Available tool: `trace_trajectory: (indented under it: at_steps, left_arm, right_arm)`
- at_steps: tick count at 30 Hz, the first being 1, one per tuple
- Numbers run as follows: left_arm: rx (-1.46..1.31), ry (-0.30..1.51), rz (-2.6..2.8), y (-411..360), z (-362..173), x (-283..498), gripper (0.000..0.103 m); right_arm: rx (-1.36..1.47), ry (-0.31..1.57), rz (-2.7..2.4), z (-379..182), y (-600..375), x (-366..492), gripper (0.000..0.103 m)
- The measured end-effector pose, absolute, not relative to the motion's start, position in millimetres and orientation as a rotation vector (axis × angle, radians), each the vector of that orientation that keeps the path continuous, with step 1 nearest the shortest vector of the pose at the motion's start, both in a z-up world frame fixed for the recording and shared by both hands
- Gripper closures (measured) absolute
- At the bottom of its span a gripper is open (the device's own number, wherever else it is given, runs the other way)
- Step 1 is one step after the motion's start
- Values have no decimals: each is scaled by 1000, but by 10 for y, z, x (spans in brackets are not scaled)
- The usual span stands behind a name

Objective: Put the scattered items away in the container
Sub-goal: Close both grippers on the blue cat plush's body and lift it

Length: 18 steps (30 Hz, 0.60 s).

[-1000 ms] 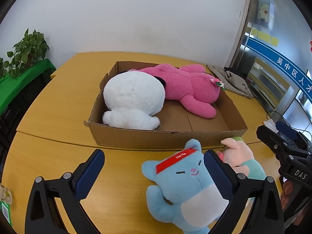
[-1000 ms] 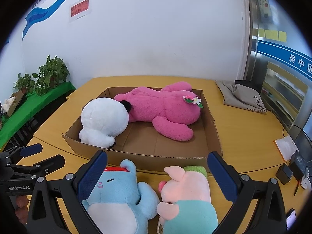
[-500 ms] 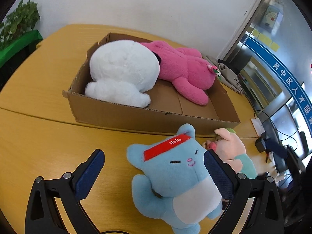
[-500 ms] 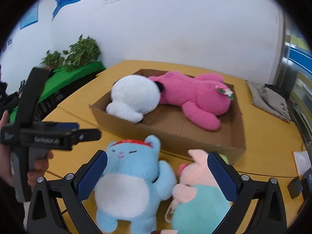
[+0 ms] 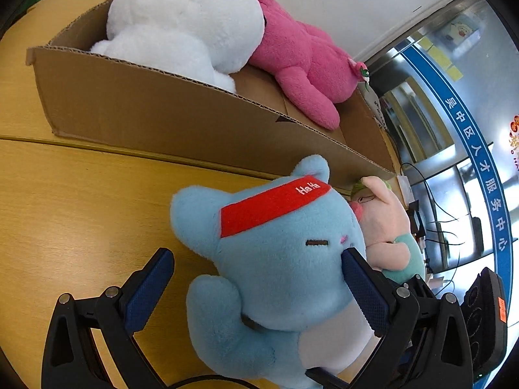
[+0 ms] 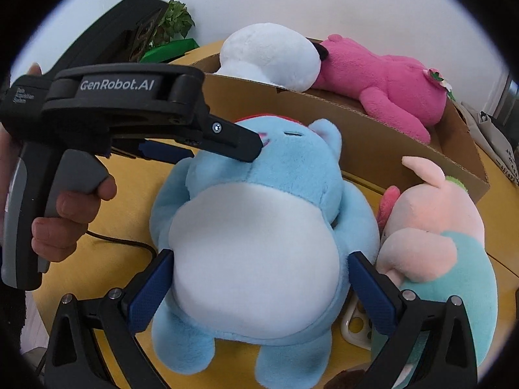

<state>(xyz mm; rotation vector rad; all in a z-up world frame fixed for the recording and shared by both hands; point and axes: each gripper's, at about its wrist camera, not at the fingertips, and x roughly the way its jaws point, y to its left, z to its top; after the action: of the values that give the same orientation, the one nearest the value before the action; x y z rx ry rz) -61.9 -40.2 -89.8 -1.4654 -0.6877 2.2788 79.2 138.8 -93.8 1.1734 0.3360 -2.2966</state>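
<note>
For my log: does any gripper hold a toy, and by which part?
Nothing yet. Both are open: left gripper astride the blue toy at its head, right gripper at its belly.

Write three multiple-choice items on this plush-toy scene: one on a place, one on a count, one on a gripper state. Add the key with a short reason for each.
1. Where does the blue plush lie?
A. inside the cardboard box
B. on the table in front of the cardboard box
C. on top of the pink bear

2. How many toys are in the cardboard box?
A. one
B. two
C. four

3. How stands the right hand-held gripper?
A. open, its fingers on either side of the blue plush's belly
B. shut on the pig plush
C. shut and empty

Key: 1 B, it rests on the table outside the box wall. 2 B, only the white plush and pink bear. 3 A, both pads flank the belly without clearly squeezing it.
</note>
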Motion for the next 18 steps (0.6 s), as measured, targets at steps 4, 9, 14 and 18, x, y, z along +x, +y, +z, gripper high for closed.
trace_trajectory:
  at_steps: [4,9,14,18]
  left_arm:
    - [-1461,-675,2252,-342,-895,-635,0]
    - [-1460,-689,2224,-354,-922,-671,0]
    - [-1465,-673,2237,-356,-917,-706,0]
    - [-1474,-656,2253,-337,-925,-718,0]
  right_arm:
    - [1170,324,-2334,-890,1486,793,1]
    - [1168,340,-2360,-878,1555,767,1]
    - [1172,318,-2343,-976,1553,659,0]
    - [1141,353,-2364,-1056,1434,675,0]
